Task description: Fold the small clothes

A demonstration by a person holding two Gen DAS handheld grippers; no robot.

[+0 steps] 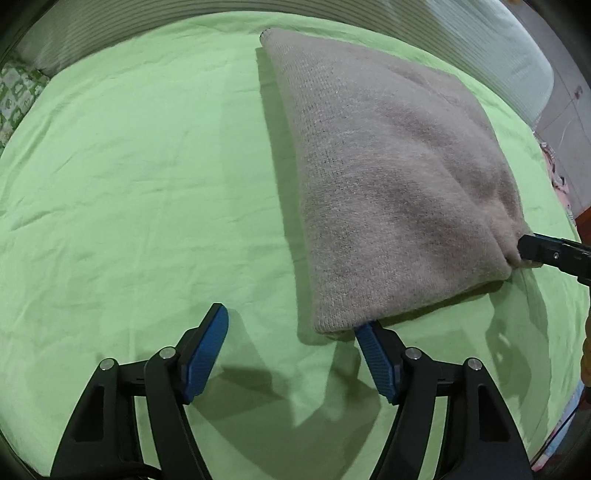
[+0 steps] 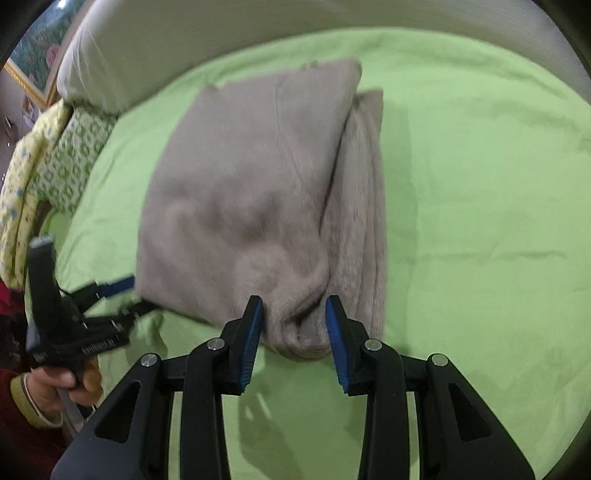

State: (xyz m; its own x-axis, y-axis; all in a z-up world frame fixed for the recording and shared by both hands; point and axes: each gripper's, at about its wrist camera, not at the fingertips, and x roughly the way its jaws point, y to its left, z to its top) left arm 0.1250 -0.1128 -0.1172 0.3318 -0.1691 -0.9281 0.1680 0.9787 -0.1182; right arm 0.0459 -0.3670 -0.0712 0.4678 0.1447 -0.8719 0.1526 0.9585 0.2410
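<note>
A folded beige knit garment (image 1: 388,166) lies on the green bed sheet (image 1: 129,184). My left gripper (image 1: 291,317) stands open at the garment's near corner. That corner rests over the tip of its right blue pad (image 1: 373,354), and the left pad is on bare sheet. In the right wrist view my right gripper (image 2: 294,301) is shut on a bunched corner of the garment (image 2: 240,192), with cloth squeezed between both pads. The right gripper (image 1: 546,253) also shows at the left wrist view's right edge, pinching that corner. The left gripper (image 2: 135,295) sits at the garment's left edge.
A white pillow (image 2: 184,37) and striped bedding (image 1: 129,29) line the far side of the bed. Green-and-white patterned cloth (image 2: 55,166) is heaped at the left. A person's hand (image 2: 55,387) holds the left gripper's handle. The green sheet (image 2: 480,184) stretches to the right.
</note>
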